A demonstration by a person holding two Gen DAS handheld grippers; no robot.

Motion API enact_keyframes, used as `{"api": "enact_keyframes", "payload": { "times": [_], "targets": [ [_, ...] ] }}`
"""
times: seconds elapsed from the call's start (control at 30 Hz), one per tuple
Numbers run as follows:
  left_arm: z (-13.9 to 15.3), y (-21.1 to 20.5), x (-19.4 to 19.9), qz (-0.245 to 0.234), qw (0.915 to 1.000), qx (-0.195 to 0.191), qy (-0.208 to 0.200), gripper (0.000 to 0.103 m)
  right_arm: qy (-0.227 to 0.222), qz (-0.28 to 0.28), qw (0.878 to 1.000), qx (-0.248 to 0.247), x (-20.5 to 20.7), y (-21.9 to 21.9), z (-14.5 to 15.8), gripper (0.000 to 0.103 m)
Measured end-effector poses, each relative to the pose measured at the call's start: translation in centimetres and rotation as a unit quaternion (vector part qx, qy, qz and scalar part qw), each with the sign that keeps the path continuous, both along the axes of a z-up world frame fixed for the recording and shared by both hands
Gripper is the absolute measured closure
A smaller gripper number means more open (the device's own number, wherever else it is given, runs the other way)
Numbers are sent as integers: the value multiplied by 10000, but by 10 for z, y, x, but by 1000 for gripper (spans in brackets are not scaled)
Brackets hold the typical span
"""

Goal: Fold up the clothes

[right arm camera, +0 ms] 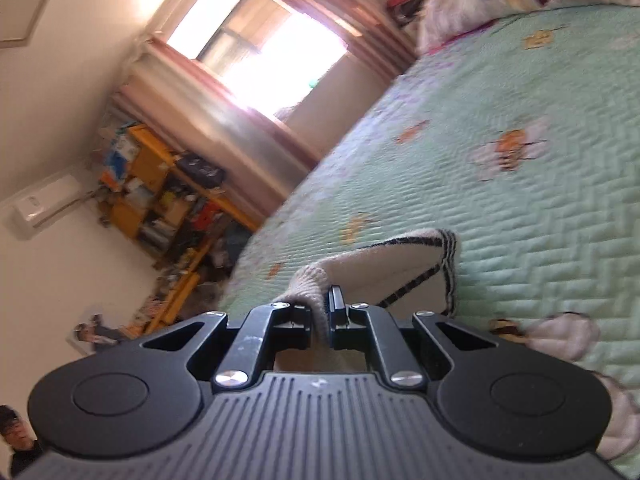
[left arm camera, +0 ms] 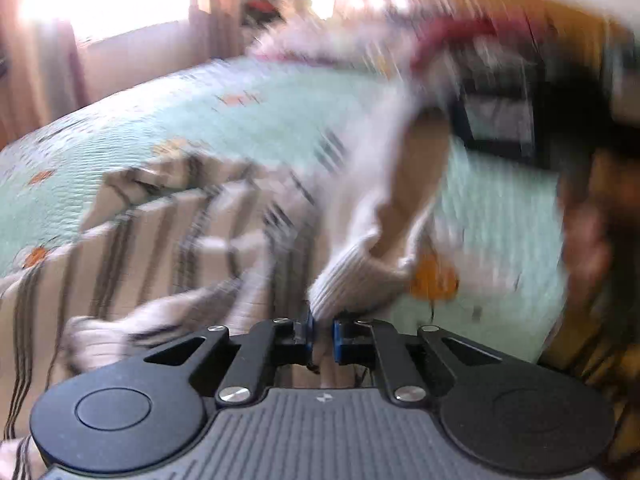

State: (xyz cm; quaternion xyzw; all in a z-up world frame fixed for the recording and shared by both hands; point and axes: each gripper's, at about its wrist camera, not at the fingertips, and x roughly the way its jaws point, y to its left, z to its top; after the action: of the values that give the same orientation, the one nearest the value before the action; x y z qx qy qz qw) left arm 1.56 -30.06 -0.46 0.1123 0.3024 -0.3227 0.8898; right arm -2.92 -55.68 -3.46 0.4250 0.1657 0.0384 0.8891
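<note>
A cream sweater with dark stripes (left arm camera: 168, 240) lies rumpled on the mint-green quilted bedspread (left arm camera: 240, 120). Its ribbed sleeve cuff (left arm camera: 352, 284) is lifted off the bed, and my left gripper (left arm camera: 323, 336) is shut on the cuff's end. The left wrist view is smeared by motion. In the right wrist view my right gripper (right arm camera: 320, 316) is shut on a ribbed edge of the same sweater (right arm camera: 400, 272), which folds over just beyond the jaws above the bedspread (right arm camera: 500, 220). A dark blurred shape (left arm camera: 500, 120) at the upper right of the left wrist view looks like the right gripper's body.
Fluffy bedding (right arm camera: 460, 8) is piled at the far end of the bed. A bright window with pink curtains (right arm camera: 256, 52), an orange cluttered shelf (right arm camera: 168, 192) and an air conditioner (right arm camera: 44, 208) stand beyond the bed's left edge. A person (right arm camera: 16, 444) shows at the bottom left.
</note>
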Motion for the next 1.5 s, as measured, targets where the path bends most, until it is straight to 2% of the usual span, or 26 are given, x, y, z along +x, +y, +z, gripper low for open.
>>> {"api": "enact_keyframes", "payload": {
  "times": [0.07,0.1,0.13,0.2,0.3,0.4,0.43,0.5,0.53,0.6,0.63,0.7,0.73,0.87,0.93,0.97,1.0,1.07,1.1,1.17,1.23,1.3,1.33,1.37,1.4,1.5],
  "targets": [
    [20,25,1,445,9978,-19,-492,94,303,108,9994,98,2,-4,-13,87],
    [24,30,5,667,9960,90,-588,94,356,308,9985,282,2,-2,-20,78],
    [25,36,10,796,9948,204,-601,94,386,543,9967,467,3,0,-28,64],
    [23,39,15,932,9932,415,-563,94,382,1002,9925,595,2,14,-40,59],
    [18,43,17,1045,9925,474,-419,94,403,1322,9902,200,-4,31,-41,58],
    [16,45,20,1120,9917,498,-379,94,218,1348,9871,-831,-15,35,-24,54],
    [16,45,21,1160,9913,495,-366,94,123,1281,9831,-1303,-20,35,-17,48],
    [17,47,25,1253,9903,485,-340,94,-84,1137,9708,-2109,-30,34,-4,36],
    [16,46,26,1269,9902,481,-319,94,-138,1070,9583,-2646,-31,37,1,30],
    [16,45,26,1274,9903,471,-284,94,-240,955,9224,-3734,-31,43,8,23],
    [15,47,24,1271,9904,465,-278,94,-273,995,8923,-4395,-26,51,6,21],
    [14,49,19,1266,9906,453,-264,94,-402,1285,8170,-5607,-14,67,-3,21],
    [13,51,17,1264,9906,447,-257,94,-488,1559,7863,-5959,-8,75,-9,21],
    [16,54,14,1227,9912,418,-282,94,-805,2434,6842,-6827,18,103,-26,20],
    [18,55,14,1225,9912,397,-303,94,-870,2690,6455,-7095,30,114,-34,20],
    [19,56,14,1223,9912,388,-324,93,-863,2792,6332,-7166,38,118,-37,20],
    [20,56,14,1228,9911,383,-349,93,-821,2887,6275,-7184,46,121,-39,25],
    [22,58,15,1248,9907,379,-388,93,-595,2921,6264,-7203,63,126,-39,74],
    [23,58,15,1259,9905,377,-408,93,-452,2865,6426,-7092,70,129,-34,92],
    [30,61,17,1312,9887,432,-575,93,-414,2474,6762,-6927,82,134,-14,92],
    [43,66,22,1358,9869,423,-767,93,-711,1966,6855,-6975,82,137,16,93],
    [65,71,28,1378,9849,376,-984,93,-1135,1474,7166,-6722,80,137,67,93],
    [80,74,31,1355,9839,328,-1115,93,-1363,1240,7252,-6634,78,138,95,93],
    [98,76,33,1334,9822,277,-1294,93,-1563,1030,7228,-6652,76,140,120,93],
    [120,77,36,1329,9794,222,-1506,93,-1745,814,7124,-6749,74,145,144,93],
    [187,78,45,1329,9679,59,-2134,93,-2126,123,6723,-7090,76,160,211,93]
  ]
}}
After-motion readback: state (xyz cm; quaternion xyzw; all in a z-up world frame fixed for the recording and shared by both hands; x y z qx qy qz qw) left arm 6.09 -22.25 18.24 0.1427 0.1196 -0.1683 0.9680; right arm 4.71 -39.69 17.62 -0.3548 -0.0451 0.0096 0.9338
